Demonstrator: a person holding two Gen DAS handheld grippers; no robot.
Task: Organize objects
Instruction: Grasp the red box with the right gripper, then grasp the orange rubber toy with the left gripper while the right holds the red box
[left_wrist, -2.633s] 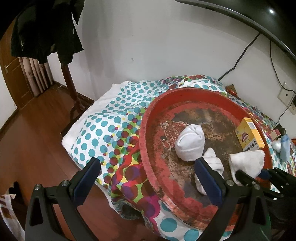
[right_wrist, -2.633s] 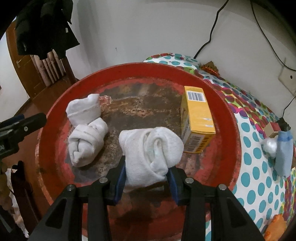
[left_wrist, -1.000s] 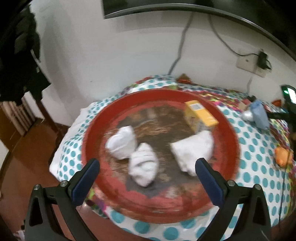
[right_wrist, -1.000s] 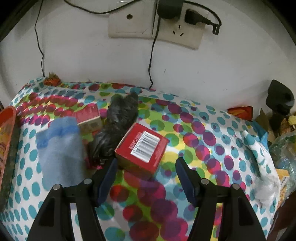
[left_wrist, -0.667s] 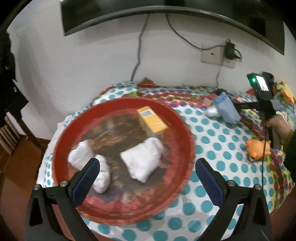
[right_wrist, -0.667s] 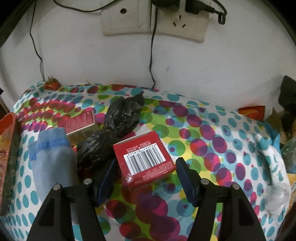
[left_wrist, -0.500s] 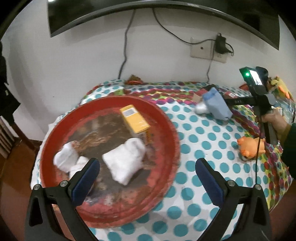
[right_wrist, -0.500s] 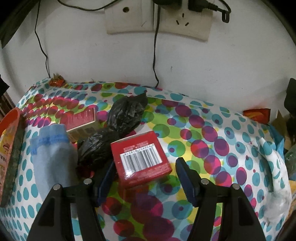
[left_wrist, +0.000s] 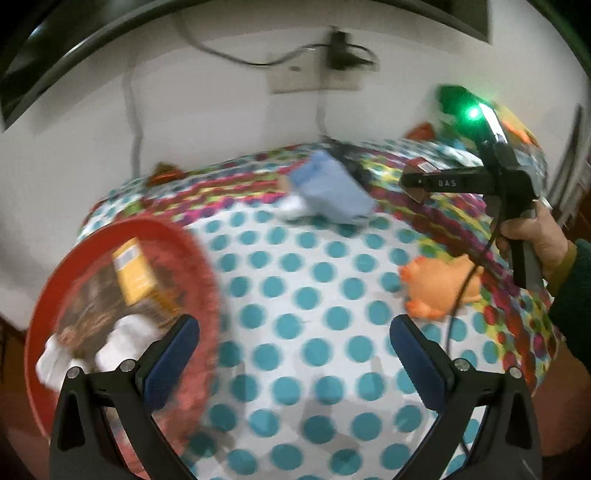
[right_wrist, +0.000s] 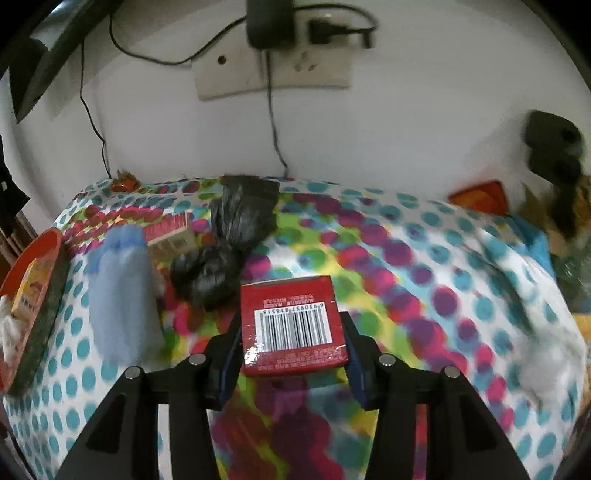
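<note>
Right wrist view: right gripper (right_wrist: 291, 341) at lower centre, jaws just closed in and now clamped on a red box (right_wrist: 292, 325), one blue pad against each side. Barcode face of box turned up, box at frame centre over a dotted cloth (right_wrist: 424, 295) covering the worktop. Just beyond the box, toward upper left, a black bag (right_wrist: 225, 251), crumpled, its near end close to the box corner. Left of the bag, a blue roll (right_wrist: 120, 288) lying lengthwise, with a second red box (right_wrist: 168, 230) behind it. At far left edge, rim of a red tray (right_wrist: 40, 243) with a yellow box (right_wrist: 31, 291) inside. On the wall above, a socket plate (right_wrist: 273, 74) with plugs and cables.

Left wrist view, blurred: left gripper (left_wrist: 295, 356) at bottom, jaws wide apart, nothing between them, only dotted cloth below. Red tray at lower left, holding the yellow box and white rolls (left_wrist: 122, 343). Blue roll at upper centre. Orange toy (left_wrist: 439, 284) at right of centre on the cloth. At right edge, a hand (left_wrist: 532, 240) in a dark sleeve gripping the handle of the right gripper, green light lit above it.
</note>
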